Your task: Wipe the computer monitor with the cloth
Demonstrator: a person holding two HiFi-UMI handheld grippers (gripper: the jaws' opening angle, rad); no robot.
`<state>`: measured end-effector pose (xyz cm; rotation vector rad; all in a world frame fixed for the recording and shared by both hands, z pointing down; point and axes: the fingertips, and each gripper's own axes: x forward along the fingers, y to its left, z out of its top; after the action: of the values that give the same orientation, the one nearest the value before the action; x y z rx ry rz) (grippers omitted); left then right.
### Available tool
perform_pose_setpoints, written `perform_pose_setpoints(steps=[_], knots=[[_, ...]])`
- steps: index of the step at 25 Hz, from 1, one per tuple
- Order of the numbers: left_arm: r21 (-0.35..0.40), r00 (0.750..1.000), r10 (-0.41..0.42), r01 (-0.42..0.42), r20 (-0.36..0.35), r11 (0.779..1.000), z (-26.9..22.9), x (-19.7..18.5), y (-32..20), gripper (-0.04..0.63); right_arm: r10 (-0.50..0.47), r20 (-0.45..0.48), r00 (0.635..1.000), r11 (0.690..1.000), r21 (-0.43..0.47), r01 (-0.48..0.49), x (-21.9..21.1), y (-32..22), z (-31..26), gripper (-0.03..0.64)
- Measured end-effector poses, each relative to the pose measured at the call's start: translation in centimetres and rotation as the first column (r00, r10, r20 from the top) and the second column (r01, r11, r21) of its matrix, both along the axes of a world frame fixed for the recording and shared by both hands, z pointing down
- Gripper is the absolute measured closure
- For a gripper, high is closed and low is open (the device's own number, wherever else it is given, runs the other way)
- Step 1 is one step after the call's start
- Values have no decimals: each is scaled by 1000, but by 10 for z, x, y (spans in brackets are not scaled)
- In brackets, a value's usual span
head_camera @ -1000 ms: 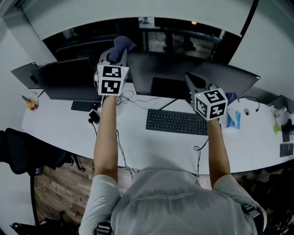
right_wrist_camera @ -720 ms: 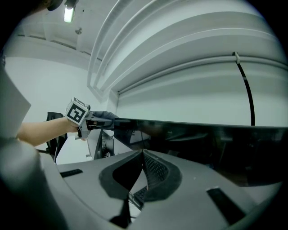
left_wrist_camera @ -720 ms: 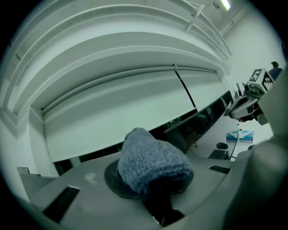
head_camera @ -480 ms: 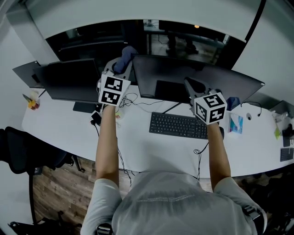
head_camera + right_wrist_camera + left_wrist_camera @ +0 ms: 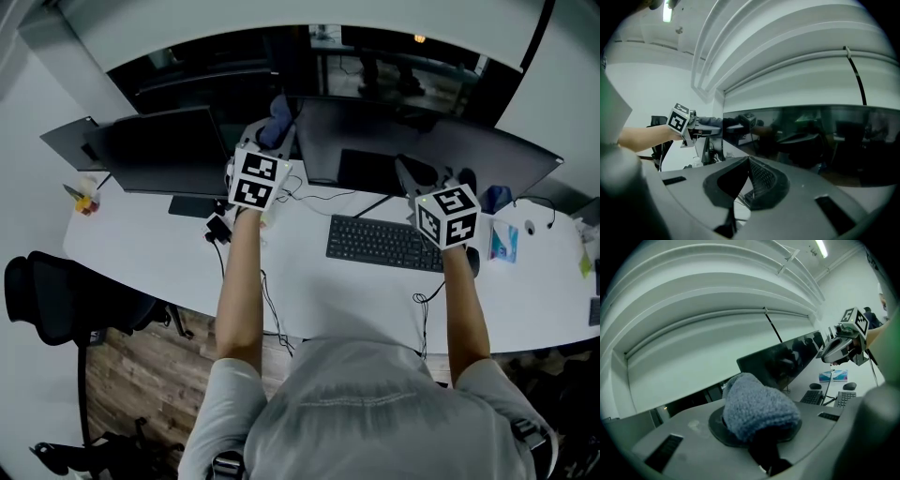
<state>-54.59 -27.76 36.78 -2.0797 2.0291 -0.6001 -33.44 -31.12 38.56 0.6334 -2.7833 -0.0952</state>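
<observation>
The blue-grey fleecy cloth (image 5: pixel 277 113) is found clamped in the closed jaws of the left gripper (image 5: pixel 266 134), bunched into a pad that stands proud of the tips. It is judged to be held this way so that fabric, not plastic, would meet the screen. The cloth is raised at the upper left corner of the wide dark computer monitor (image 5: pixel 441 150), a likely starting point for a pass across it. The right gripper (image 5: pixel 410 171) is held low before the screen, above the black keyboard (image 5: pixel 384 244), with its jaws together and nothing between them.

Contact between cloth and screen cannot be confirmed. The left jaw tips are buried under the fabric. Reflections mask any dirt on the screen.
</observation>
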Motion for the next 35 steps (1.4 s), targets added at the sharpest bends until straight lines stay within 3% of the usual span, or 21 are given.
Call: perform_pose_setpoints(steps=[6,12,25,35], knots=[[-62,993,-16,9,-113,998,51,-3,-2,545,24,-12,1000,1000,-11,-24,3,0,14,615],[-104,970,-52,28,-237,994,101,-8,-8,545,39,-37,999,999,-11,-40,7,-4,25,615],[-282,944,-112,21,-311,959,205,-4,-12,545,89,-80,993,994,-50,-93,23,-13,56,615],[-364,893,-150,-16,-423,931,271,2,-10,545,114,-116,987,988,-90,-125,34,-11,81,615]])
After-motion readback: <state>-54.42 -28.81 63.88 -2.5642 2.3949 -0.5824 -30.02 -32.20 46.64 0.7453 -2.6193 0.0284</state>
